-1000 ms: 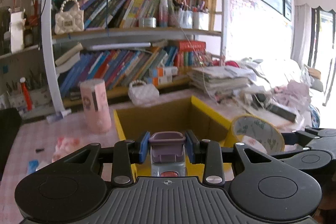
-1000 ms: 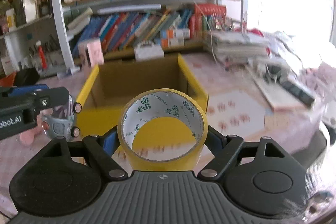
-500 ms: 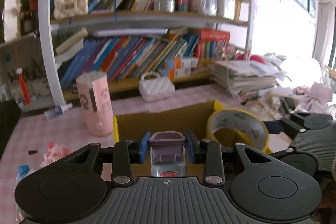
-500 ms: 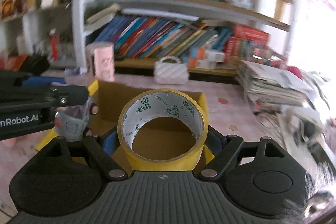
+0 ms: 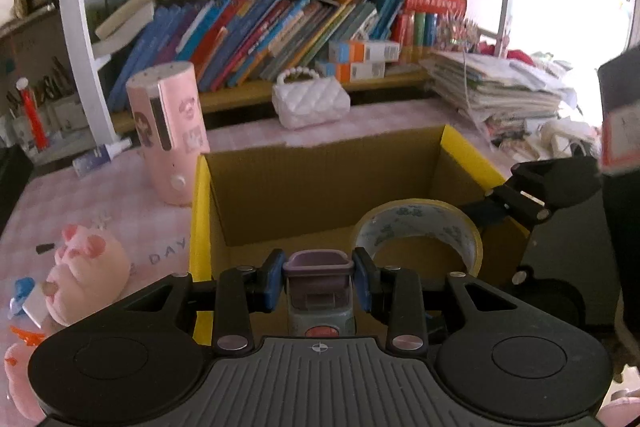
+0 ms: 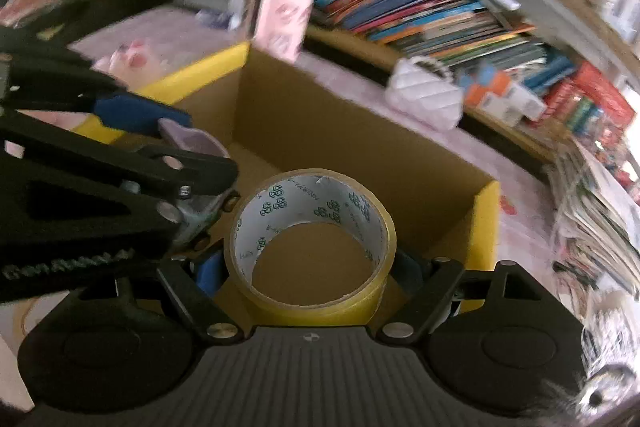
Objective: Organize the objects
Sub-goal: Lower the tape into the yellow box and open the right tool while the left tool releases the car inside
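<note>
The left gripper (image 5: 319,281) is clamping a small grey-and-purple toy car (image 5: 320,301) between its blue pads, while the right gripper (image 6: 310,269) is gripping a roll of yellow packing tape (image 6: 310,247) across its width. Both are hanging over the near edge of the open yellow cardboard box (image 5: 320,187), which is sitting on the pink checked desk (image 5: 100,211) beside a pink cylindrical container (image 5: 168,131). To do this step well, each hand should be lowering well inside the walls before releasing, keeping apart so neither load is knocking the other.
</note>
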`<state>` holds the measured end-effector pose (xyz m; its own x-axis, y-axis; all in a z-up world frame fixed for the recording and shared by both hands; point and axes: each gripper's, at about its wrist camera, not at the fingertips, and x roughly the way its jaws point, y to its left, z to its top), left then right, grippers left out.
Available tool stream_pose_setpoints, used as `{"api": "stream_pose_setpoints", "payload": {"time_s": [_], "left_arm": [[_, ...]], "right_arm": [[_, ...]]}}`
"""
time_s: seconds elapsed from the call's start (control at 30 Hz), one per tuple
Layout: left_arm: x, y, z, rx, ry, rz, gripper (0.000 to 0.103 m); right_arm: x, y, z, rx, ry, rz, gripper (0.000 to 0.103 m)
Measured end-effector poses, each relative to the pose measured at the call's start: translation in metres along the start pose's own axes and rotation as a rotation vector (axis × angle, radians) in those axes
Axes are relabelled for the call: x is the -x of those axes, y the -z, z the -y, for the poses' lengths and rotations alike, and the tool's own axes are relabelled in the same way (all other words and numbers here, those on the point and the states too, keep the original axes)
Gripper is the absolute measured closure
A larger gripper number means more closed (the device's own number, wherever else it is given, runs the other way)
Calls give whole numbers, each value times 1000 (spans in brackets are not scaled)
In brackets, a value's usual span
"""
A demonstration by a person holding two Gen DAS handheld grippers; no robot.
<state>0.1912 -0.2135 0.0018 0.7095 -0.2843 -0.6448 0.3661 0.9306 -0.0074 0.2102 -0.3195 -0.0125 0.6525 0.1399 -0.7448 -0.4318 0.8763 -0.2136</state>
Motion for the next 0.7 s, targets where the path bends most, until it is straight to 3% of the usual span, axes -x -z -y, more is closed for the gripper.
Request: {"api": "stream_pose_setpoints", "payload": {"time_s": [0.3, 0.6, 0.7], "left_arm": [[-11, 1, -3, 19, -12, -54, 69], [-13, 2, -5, 25, -11, -60, 68], [-10, 1, -5, 18, -18, -49, 63]], "right_arm": [[-17, -5, 6, -6, -74, -120, 21], [-17, -4, 5, -4, -72, -128, 21], [-16, -4, 5, -7, -63, -121, 21]]}}
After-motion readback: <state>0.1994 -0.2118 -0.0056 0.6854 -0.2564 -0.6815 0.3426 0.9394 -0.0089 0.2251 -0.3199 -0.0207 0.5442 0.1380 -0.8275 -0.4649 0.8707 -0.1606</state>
